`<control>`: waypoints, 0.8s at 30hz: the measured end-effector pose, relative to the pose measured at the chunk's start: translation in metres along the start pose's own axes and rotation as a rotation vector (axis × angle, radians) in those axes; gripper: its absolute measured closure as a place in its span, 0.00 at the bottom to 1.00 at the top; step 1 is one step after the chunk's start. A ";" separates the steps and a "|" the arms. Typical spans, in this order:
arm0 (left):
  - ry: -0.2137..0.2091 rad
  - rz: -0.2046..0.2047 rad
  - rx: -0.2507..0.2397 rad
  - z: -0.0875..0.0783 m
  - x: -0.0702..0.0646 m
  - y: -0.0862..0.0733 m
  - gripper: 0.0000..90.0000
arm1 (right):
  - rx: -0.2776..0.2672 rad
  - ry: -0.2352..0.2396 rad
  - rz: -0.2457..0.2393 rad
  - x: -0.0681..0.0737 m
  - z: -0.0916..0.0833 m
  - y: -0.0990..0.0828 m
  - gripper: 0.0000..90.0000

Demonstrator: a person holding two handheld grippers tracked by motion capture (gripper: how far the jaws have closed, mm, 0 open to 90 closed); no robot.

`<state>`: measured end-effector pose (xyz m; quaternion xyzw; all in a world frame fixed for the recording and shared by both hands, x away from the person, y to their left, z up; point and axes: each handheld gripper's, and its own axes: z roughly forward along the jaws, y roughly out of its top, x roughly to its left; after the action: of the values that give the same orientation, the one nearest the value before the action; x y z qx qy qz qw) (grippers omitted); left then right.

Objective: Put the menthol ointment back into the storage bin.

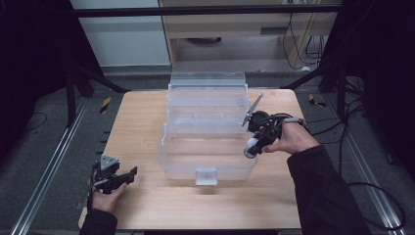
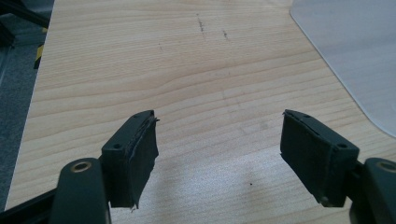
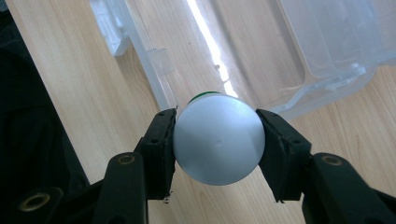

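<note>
My right gripper (image 1: 253,145) is shut on a white container (image 1: 250,149) and hovers at the right end of an open clear plastic box (image 1: 169,164). In the right gripper view the container (image 3: 219,149) turns its round white end toward the camera, with a thin green edge behind it. Both pads press its sides, and the box's rim (image 3: 156,77) lies just beyond it. My left gripper (image 1: 131,172) rests low over the table's front left corner. Its jaws (image 2: 219,140) stand wide open with bare wood between them.
The box's clear lid (image 1: 208,90) stands open at the back of the wooden table (image 1: 142,122). A latch tab (image 1: 206,176) sits on the box's front wall. A corner of the box (image 2: 355,51) shows in the left gripper view. Dark frame legs flank the table.
</note>
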<state>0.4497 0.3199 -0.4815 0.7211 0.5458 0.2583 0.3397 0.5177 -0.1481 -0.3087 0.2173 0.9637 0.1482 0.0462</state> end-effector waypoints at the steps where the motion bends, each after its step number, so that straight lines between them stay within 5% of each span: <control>1: 0.000 0.000 0.000 0.000 0.000 0.000 0.30 | 0.000 0.002 0.001 0.000 0.002 0.001 0.56; 24: 0.001 0.001 -0.001 0.000 0.001 0.000 0.30 | 0.020 0.018 0.005 -0.008 0.046 0.001 0.56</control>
<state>0.4499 0.3206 -0.4813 0.7212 0.5455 0.2591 0.3394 0.5320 -0.1385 -0.3517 0.2187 0.9650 0.1405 0.0351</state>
